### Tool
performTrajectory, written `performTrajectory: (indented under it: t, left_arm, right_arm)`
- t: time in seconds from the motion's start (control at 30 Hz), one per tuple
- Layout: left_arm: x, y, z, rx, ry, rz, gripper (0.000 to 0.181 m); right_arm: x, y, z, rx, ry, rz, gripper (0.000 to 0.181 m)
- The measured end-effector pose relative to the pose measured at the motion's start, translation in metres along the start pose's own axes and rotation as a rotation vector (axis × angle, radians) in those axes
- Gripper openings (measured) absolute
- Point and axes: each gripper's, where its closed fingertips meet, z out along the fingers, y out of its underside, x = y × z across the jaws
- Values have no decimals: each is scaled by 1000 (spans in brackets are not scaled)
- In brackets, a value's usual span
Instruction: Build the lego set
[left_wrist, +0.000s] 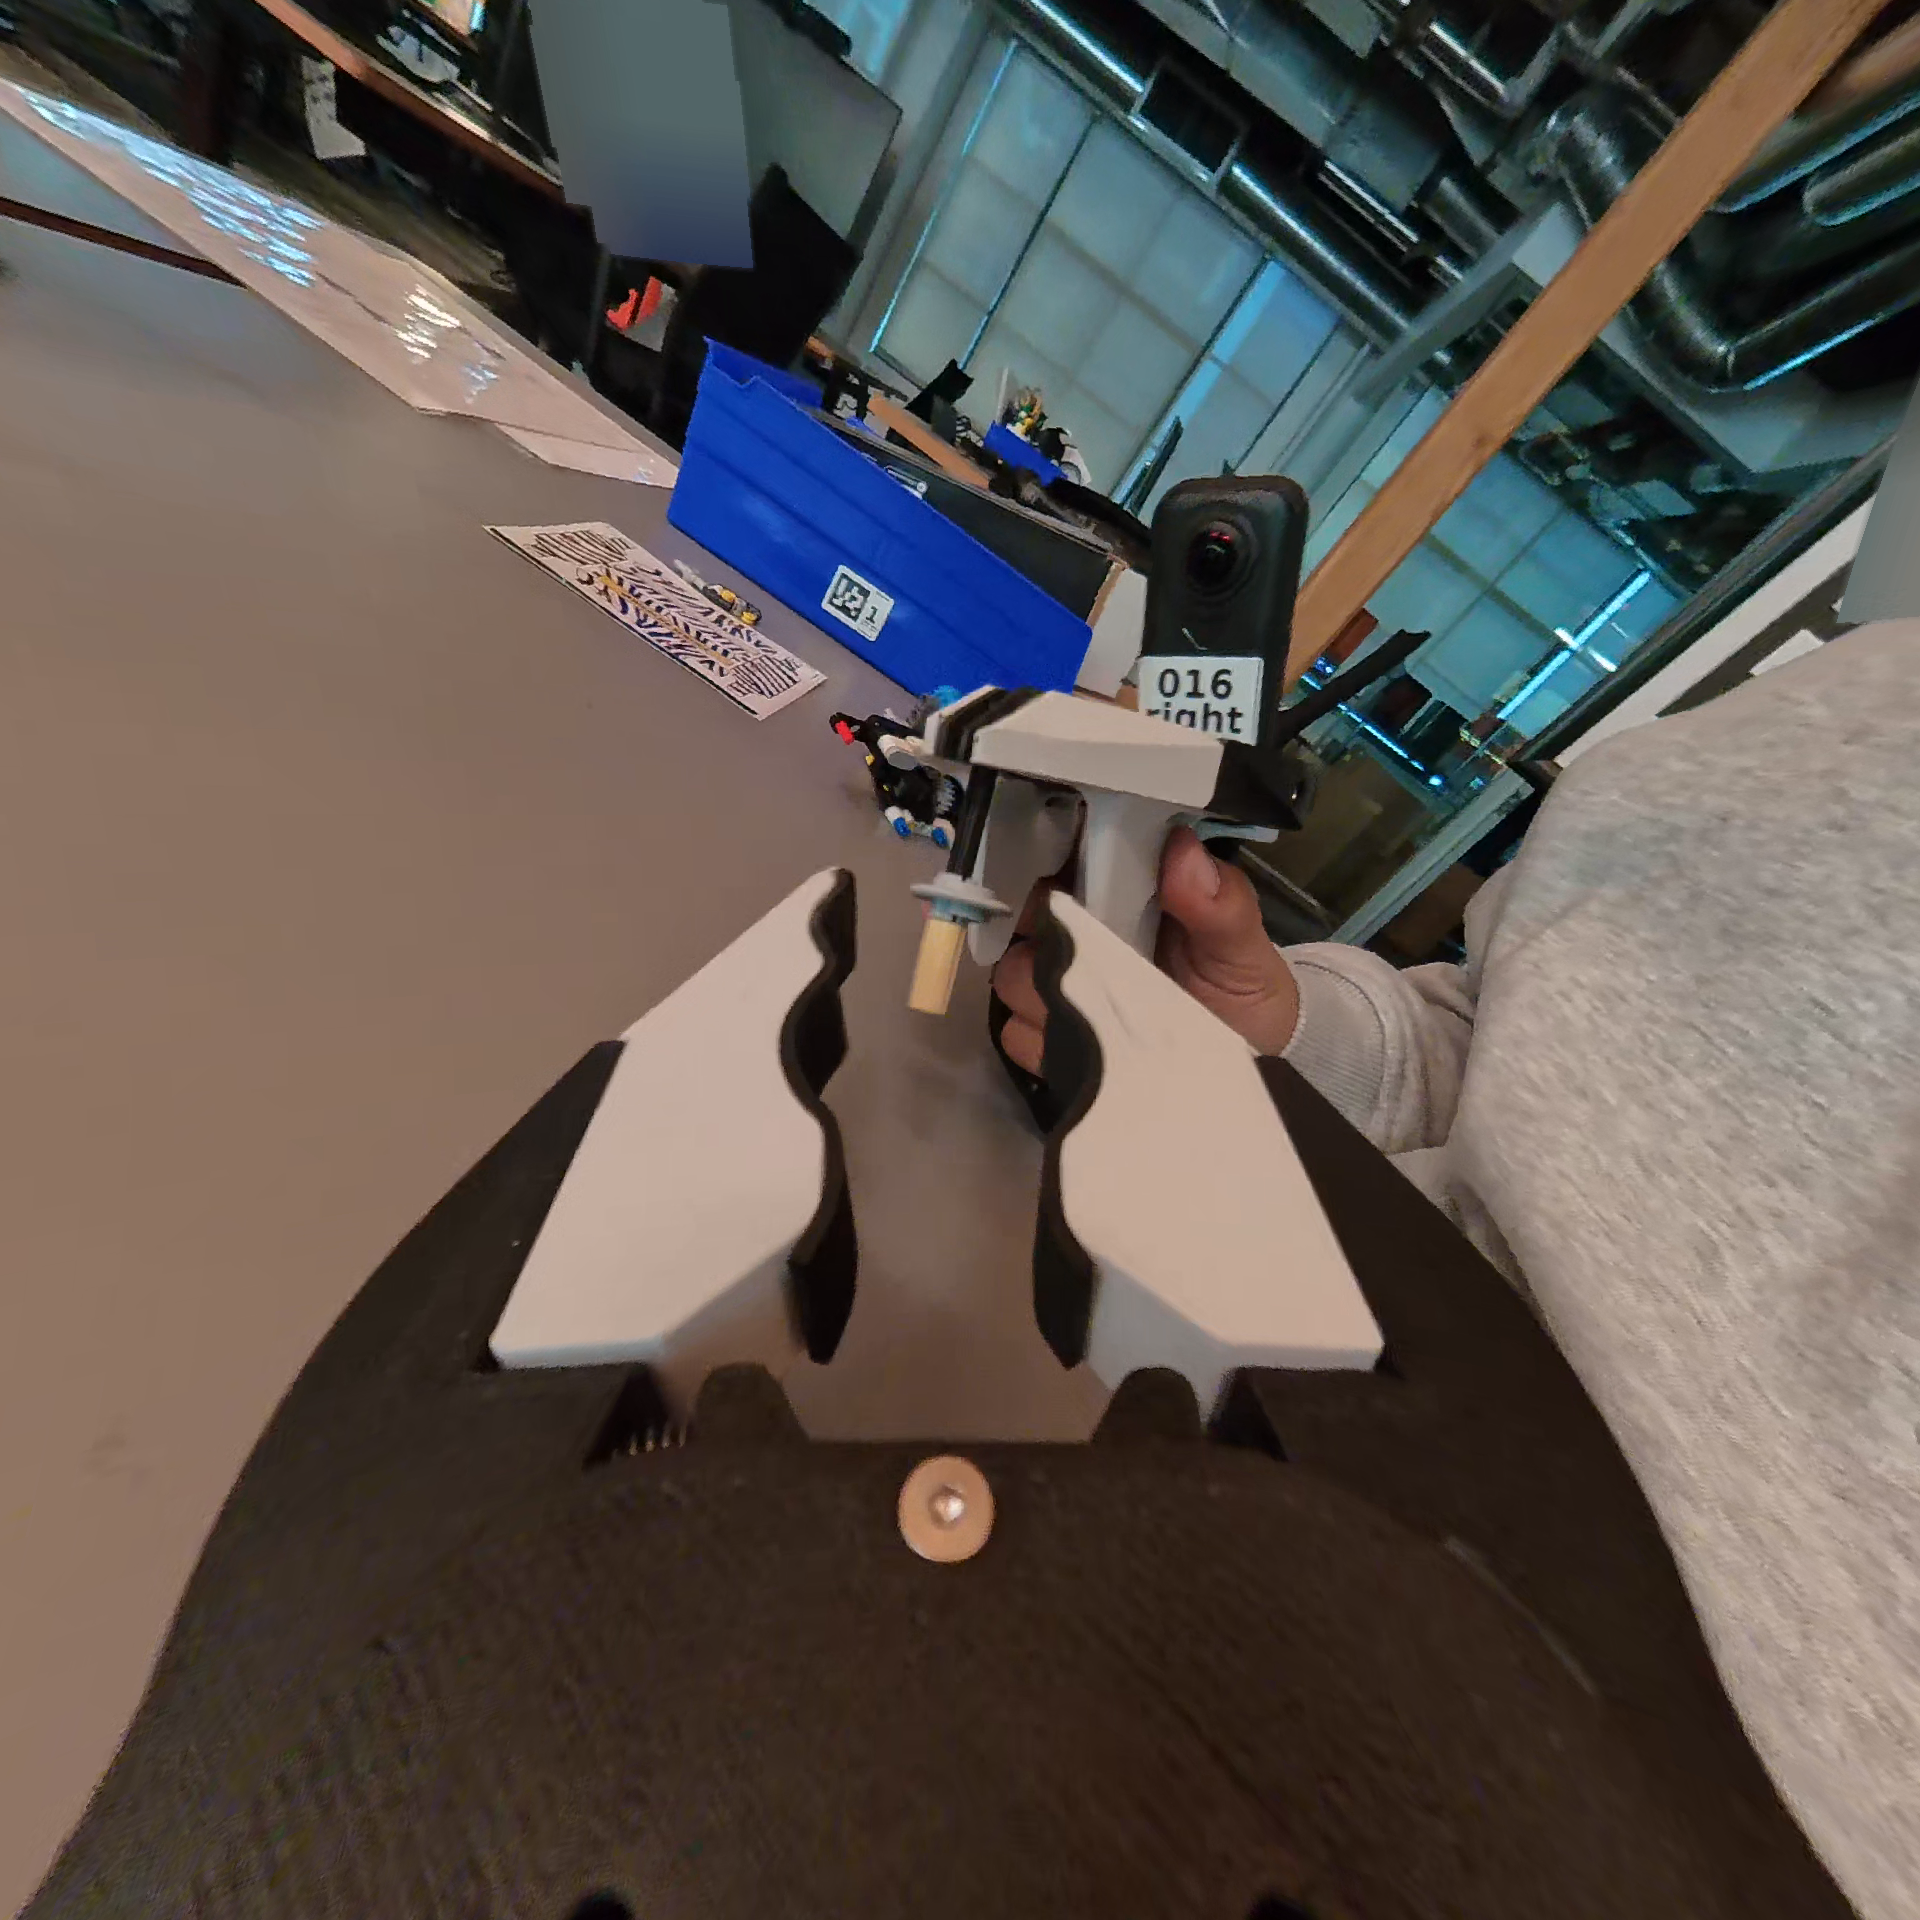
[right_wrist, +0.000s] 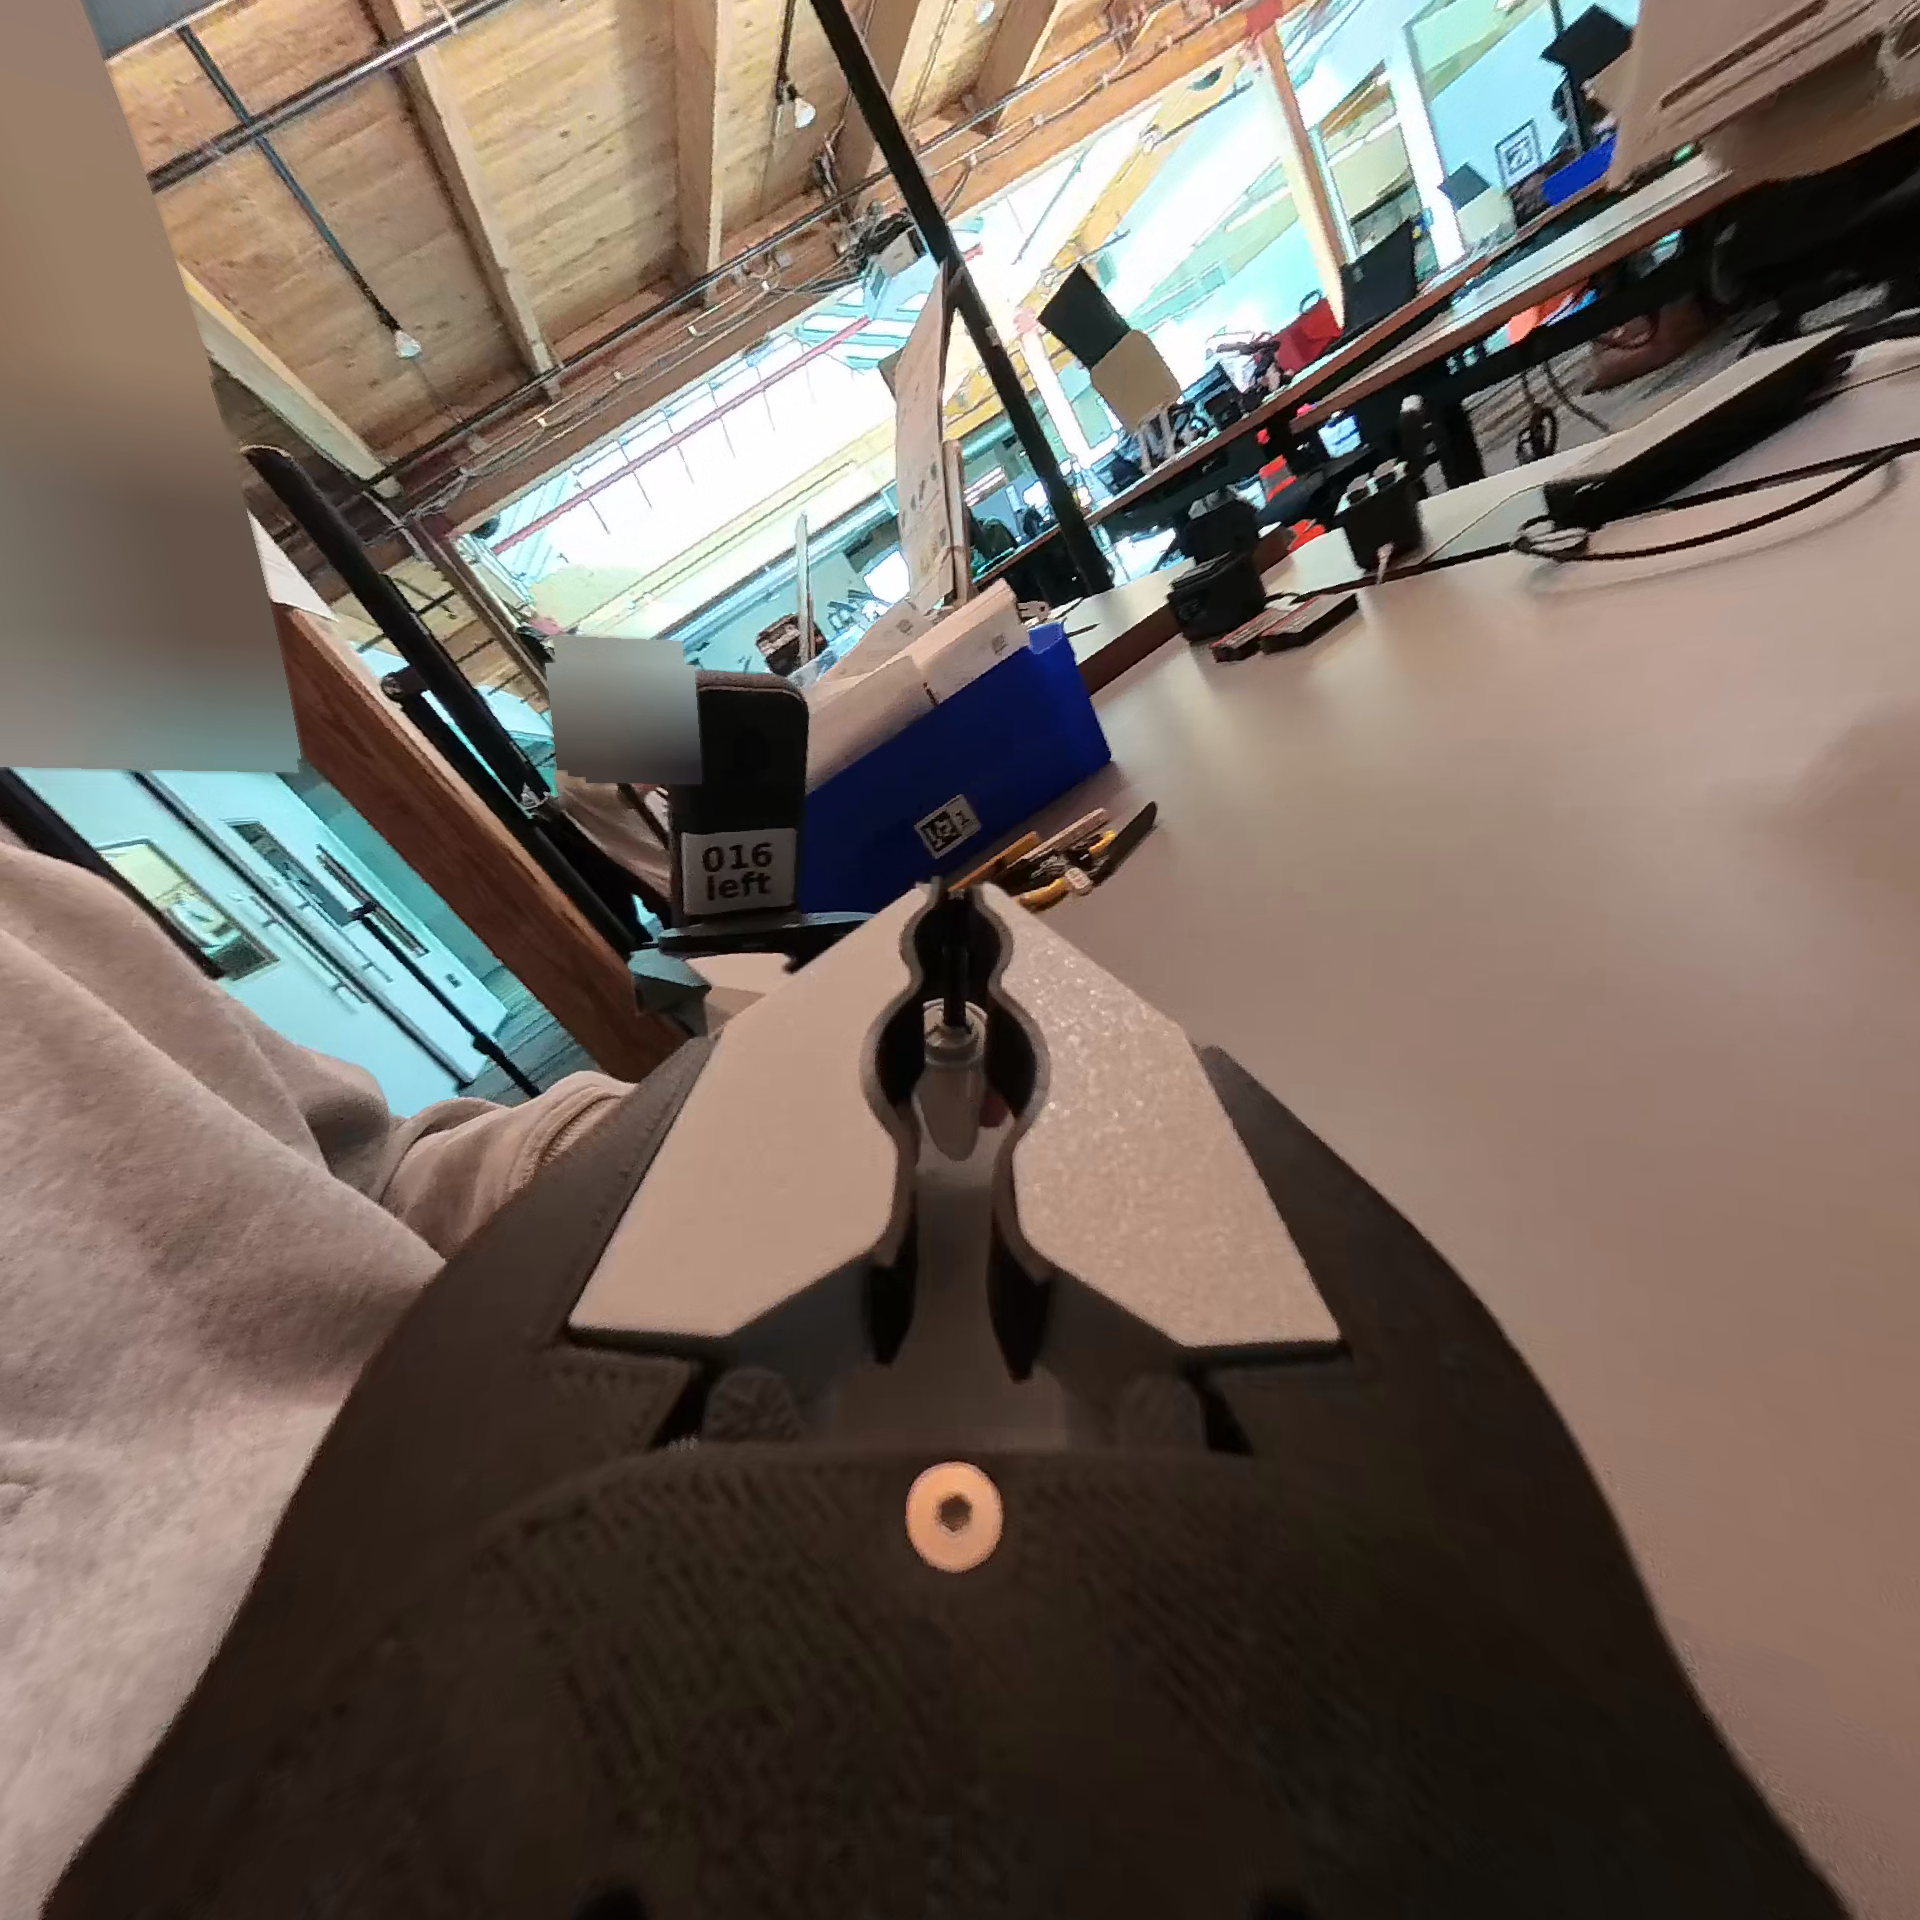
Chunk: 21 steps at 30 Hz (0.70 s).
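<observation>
- Sheet of printed stickers lies flat on grey table, far left of the workspace in the left wrist view.
- Blue bin sits just behind it, label on its front wall; same bin shows in the right wrist view.
- Lego model, small, black with white and blue bits, sits on the table in front of the bin, partly hidden behind the right gripper's tips.
- Left gripper hovers over the table, jaws parted moderately, nothing between them.
- Right gripper sits beyond it, held by a hand, grey sleeve at far right.
- Right gripper in its own view: jaws narrow, clamped on a thin black axle.
- Axle piece carries a grey collar and tan bush, hanging down below the fingers.
- Pliers lie on the table past the fingertips.
</observation>
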Motion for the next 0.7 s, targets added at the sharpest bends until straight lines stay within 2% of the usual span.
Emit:
performTrajectory:
  t: [0.07, 0.7]
  left_arm:
    - [5, 2, 0, -8, 44, -16, 15]
    - [-4, -18, -14, 92, 17, 15, 14]
  right_arm:
    - [-2, 3, 2, -5, -13, 23, 1]
    - [1, 10, 0, -56, -56, 104, 3]
